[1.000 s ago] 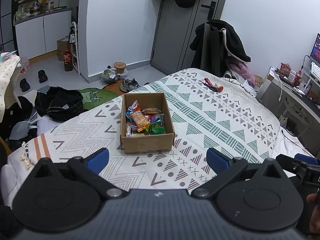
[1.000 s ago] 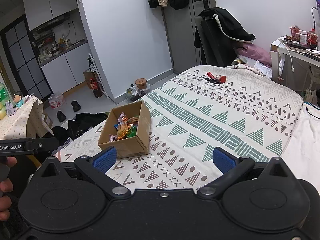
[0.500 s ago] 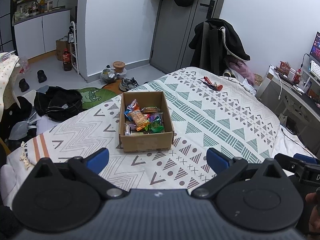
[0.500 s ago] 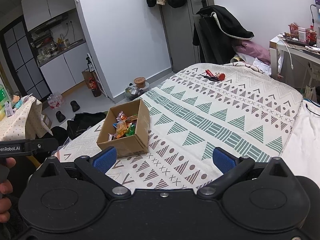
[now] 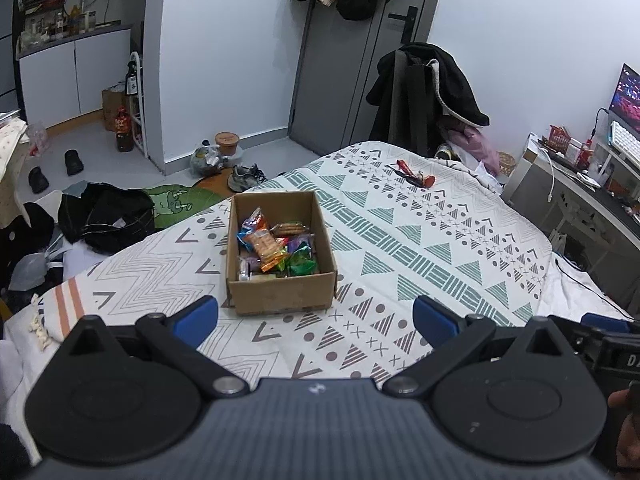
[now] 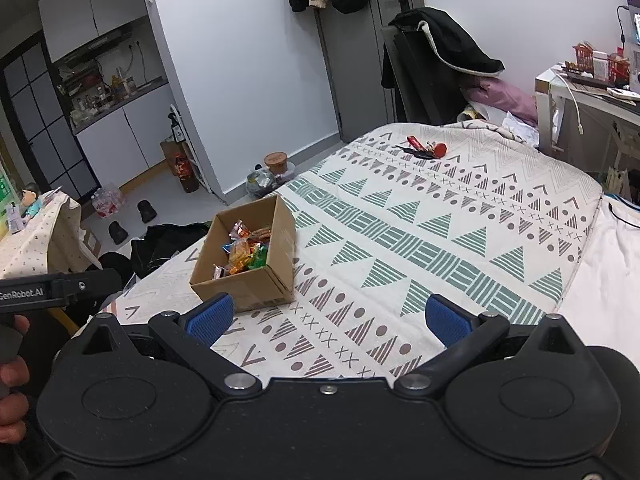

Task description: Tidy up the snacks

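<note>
Snacks in bright wrappers [image 5: 276, 246] fill the brown cardboard box [image 5: 280, 298] on the patterned bed [image 5: 420, 248]. Left claw [image 5: 315, 314] and right claw [image 6: 327, 317] hover wide, empty; soft bedding could tip the box.

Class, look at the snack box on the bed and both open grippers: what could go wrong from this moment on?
1. The cardboard box sits on a soft patterned bedspread, so a push from the left gripper could tip or slide it.
2. The snack packets lie heaped together; jaws may pinch two at once.
3. The small red items lie far across the bed from the right gripper, and reaching could rumple the cover.
</note>
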Motion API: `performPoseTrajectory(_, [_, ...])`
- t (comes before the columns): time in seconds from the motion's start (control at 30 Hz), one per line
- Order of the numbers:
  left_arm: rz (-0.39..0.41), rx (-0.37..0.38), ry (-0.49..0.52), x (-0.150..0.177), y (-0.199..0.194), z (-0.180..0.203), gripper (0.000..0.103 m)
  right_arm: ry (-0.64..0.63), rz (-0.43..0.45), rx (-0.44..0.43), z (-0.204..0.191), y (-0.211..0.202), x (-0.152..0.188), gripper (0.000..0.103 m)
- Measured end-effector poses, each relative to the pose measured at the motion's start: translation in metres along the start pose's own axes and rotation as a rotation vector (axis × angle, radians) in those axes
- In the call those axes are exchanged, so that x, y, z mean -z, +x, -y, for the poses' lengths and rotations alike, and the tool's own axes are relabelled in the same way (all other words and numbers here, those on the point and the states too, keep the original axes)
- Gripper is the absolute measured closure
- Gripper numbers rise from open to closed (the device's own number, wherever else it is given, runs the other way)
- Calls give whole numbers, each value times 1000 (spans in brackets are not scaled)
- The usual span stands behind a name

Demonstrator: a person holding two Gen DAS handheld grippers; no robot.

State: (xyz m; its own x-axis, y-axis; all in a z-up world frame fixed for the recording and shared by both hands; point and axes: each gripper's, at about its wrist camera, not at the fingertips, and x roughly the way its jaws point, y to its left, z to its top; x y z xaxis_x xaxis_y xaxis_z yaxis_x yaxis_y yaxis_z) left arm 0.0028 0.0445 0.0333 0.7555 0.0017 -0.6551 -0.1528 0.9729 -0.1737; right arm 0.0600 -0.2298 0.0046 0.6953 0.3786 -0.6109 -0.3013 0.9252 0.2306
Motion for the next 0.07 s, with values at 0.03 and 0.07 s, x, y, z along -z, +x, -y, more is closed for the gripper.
performPoseTrajectory(0.03, [-4, 1, 1, 0, 2, 1, 0, 6, -1, 0, 1, 1, 0, 0])
performPoseTrajectory(0.07, [-8, -1, 5, 0, 4, 1, 0, 12, -1, -1, 1, 2, 0, 0])
